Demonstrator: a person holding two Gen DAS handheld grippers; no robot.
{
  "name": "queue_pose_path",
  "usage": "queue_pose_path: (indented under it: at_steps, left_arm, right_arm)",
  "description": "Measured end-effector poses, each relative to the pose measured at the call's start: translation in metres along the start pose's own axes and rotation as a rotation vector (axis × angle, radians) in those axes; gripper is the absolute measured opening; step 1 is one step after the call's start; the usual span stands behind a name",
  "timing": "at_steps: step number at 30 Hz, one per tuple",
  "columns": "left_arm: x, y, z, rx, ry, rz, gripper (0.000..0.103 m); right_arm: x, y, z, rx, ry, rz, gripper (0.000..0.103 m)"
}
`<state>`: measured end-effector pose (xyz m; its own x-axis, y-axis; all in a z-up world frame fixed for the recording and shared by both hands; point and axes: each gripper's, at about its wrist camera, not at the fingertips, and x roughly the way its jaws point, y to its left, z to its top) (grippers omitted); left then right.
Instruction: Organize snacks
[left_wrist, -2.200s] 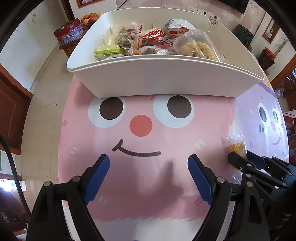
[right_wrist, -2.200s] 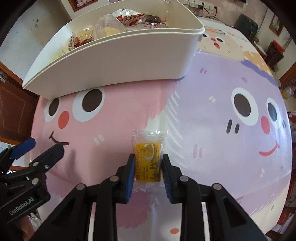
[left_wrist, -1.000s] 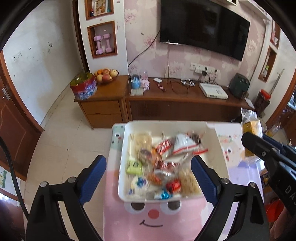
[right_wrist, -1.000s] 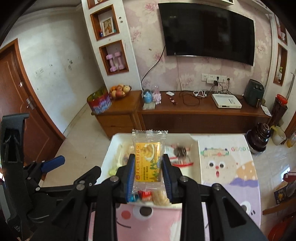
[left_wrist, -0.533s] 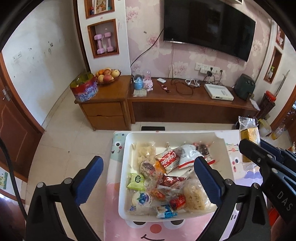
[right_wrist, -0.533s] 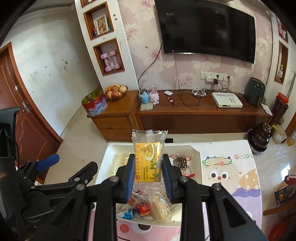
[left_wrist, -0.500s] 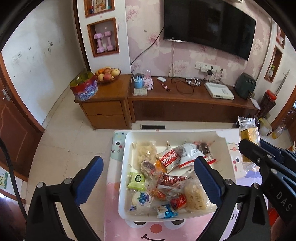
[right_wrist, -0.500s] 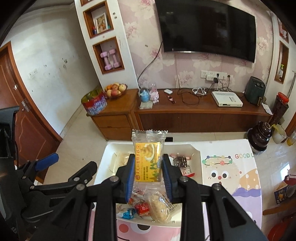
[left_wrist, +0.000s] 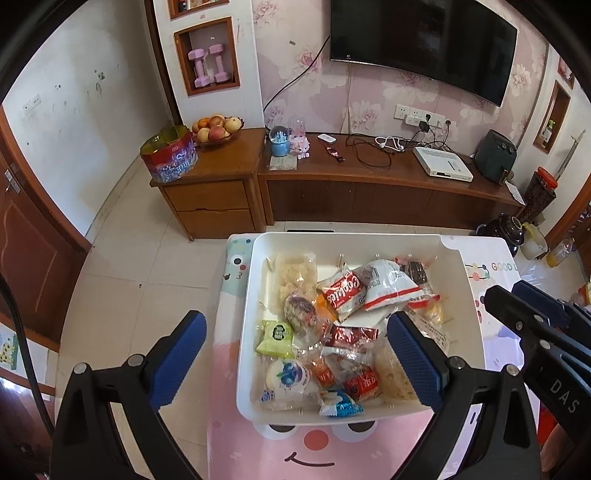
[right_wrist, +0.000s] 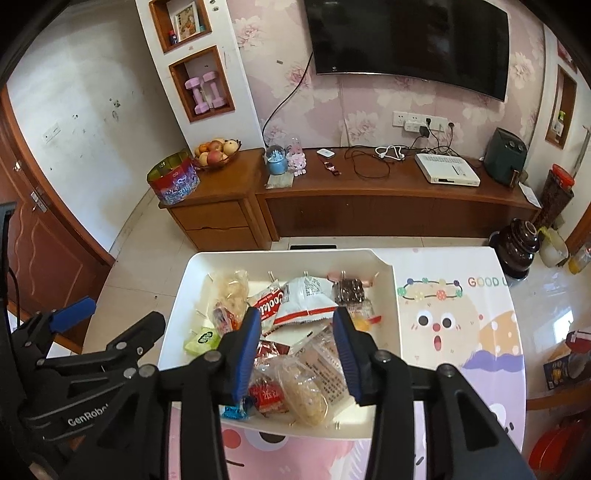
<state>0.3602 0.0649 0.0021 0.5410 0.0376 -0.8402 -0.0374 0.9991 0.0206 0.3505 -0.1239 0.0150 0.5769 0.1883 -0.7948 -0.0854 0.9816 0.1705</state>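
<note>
Both claws hang over my white bin (right_wrist: 384, 269) of snacks on the cartoon tablecloth (right_wrist: 461, 317). My right gripper (right_wrist: 295, 347) has just been opening: half a second ago it pinched the yellow packet; now nothing sits between its parted jaws. I judge the packet dropped among the wrappers, though I cannot pick it out. My left gripper (left_wrist: 291, 354) is spread wide, empty.

A home living room is showing here: a black flat-screen television (left_wrist: 424, 40) is hanging on floral pink wallpaper at the far side, above a long wooden media cabinet (left_wrist: 369, 184); a bowl of fruit (left_wrist: 216, 127) is sitting at its left end.
</note>
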Motion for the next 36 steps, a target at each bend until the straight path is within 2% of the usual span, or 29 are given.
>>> queue_pose_path:
  at_steps: [6,10,20,23,28,31,36]
  left_arm:
    - [-0.023,-0.002,-0.020,0.002,-0.008,-0.007,0.098]
    - [-0.044,-0.006,-0.044,0.003,-0.012,-0.013,0.098]
    - [-0.105,-0.024,-0.154,-0.010,0.048,-0.033,0.098]
    - [-0.127,-0.033,-0.184,-0.005,0.026,-0.020,0.098]
    - [-0.157,-0.047,-0.220,-0.002,-0.030,-0.011,0.098]
    - [-0.169,-0.056,-0.236,0.011,-0.069,0.014,0.098]
    - [-0.176,-0.064,-0.251,0.003,-0.056,0.008,0.098]
  right_arm:
    - [-0.016,-0.001,-0.018,0.007,0.003,0.006,0.041]
    - [-0.034,-0.005,-0.040,0.013,0.006,0.014,0.041]
    - [-0.097,-0.025,-0.144,0.052,0.048,0.018,0.041]
    - [-0.121,-0.028,-0.179,0.052,0.070,0.016,0.041]
    - [-0.156,-0.031,-0.216,0.058,0.065,0.005,0.041]
    - [-0.172,-0.034,-0.229,0.062,0.033,-0.017,0.041]
    - [-0.185,-0.037,-0.240,0.051,0.015,-0.025,0.041]
